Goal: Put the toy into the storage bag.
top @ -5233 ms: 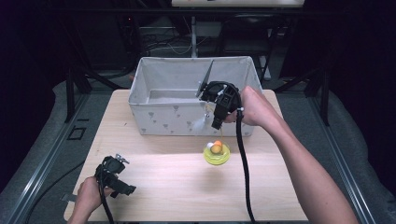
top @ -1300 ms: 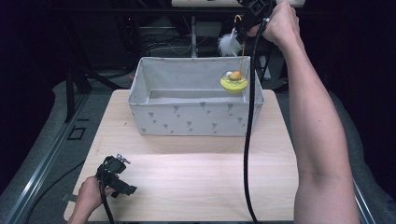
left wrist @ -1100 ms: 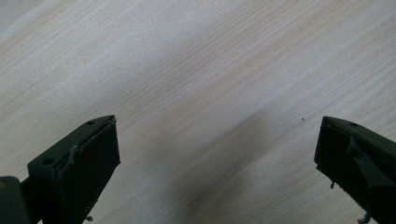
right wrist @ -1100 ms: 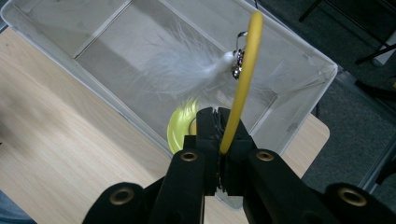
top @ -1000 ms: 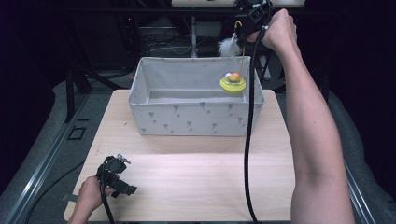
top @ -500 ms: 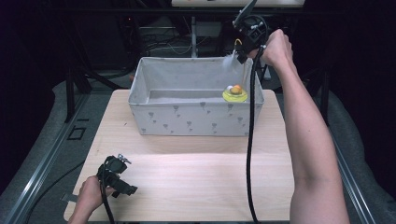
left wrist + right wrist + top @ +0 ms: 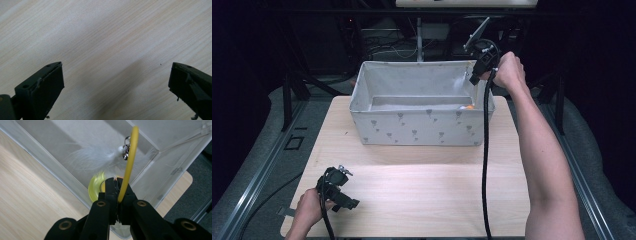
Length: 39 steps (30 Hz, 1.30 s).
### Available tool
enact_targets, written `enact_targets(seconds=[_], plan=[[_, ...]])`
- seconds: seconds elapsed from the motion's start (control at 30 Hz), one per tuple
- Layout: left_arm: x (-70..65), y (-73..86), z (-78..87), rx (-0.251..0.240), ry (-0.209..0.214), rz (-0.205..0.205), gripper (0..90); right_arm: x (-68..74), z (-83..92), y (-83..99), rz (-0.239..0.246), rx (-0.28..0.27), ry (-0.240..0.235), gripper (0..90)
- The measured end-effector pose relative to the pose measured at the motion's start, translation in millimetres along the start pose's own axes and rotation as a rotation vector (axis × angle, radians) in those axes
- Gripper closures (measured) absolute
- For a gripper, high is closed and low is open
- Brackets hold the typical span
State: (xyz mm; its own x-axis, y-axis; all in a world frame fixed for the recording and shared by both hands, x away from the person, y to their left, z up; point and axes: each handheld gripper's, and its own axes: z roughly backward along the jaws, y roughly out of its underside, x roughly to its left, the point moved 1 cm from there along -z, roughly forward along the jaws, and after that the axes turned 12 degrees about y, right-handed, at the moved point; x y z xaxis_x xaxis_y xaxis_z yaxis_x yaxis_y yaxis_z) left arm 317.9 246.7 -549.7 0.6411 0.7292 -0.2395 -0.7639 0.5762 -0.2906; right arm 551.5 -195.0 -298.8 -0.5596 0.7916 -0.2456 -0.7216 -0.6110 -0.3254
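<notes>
Pinching a yellow wand [image 7: 128, 160] between its closed jaws, the right hand-held gripper [image 7: 117, 188] hangs over the 3 o'clock end of the white fabric bin [image 7: 422, 122], seen in the high view at about 1 o'clock on the bench [image 7: 412, 185]. In the right gripper view the wand rises in a curve from the jaw tips toward 12 o'clock, and a small metal clasp [image 7: 125, 150] near its top carries a white feather [image 7: 92, 157] that spreads toward 9 o'clock. Just behind the jaws, at the wand's lower end, sits a translucent yellow disc [image 7: 96, 187], inside the bin near its corner; whether it touches the bin floor cannot be told. In the high view an orange spot of the toy [image 7: 468, 107] peeks above the bin's near wall at its 3 o'clock end, below the right hand-held gripper [image 7: 479, 72].

The left hand-held gripper [image 7: 337, 192] rests at about 7 o'clock on the bench, well apart from the bin. In the left gripper view its jaws stand wide apart above bare wood [image 7: 112, 50] with nothing between them.
</notes>
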Motion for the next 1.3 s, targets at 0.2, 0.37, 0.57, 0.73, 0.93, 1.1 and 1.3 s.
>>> enact_targets(seconds=[0.2,0.37,0.57,0.73,0.93,1.1,1.3], plan=[[-0.1,0.2,0.0,0.001,0.001,0.002,0.3,0.3,-15.6,8.9,-0.004,0.023,-0.006,87.9],[0.0,0.3,-0.2,0.002,0.001,0.003,0.3,1.4,-27.6,15.6,-0.006,0.042,-0.006,87.9],[-0.3,0.1,-0.5,0.002,0.003,0.003,0.3,1.9,-37.1,22.1,-0.007,0.061,-0.010,87.9],[-0.8,0.0,-0.8,0.005,0.003,0.003,0.3,3.4,-46.1,26.1,-0.013,0.074,-0.021,87.8],[-0.7,0.1,-0.9,0.007,0.004,0.003,0.3,5.8,-56.0,28.2,-0.007,0.109,-0.028,87.8],[-0.6,0.1,-0.9,0.007,0.004,0.003,0.3,6.3,-61.9,29.2,-0.023,0.117,-0.037,87.6],[-1.0,-0.1,-1.3,0.011,0.006,0.001,0.3,6.9,-65.5,30.7,-0.032,0.122,-0.038,87.3]])
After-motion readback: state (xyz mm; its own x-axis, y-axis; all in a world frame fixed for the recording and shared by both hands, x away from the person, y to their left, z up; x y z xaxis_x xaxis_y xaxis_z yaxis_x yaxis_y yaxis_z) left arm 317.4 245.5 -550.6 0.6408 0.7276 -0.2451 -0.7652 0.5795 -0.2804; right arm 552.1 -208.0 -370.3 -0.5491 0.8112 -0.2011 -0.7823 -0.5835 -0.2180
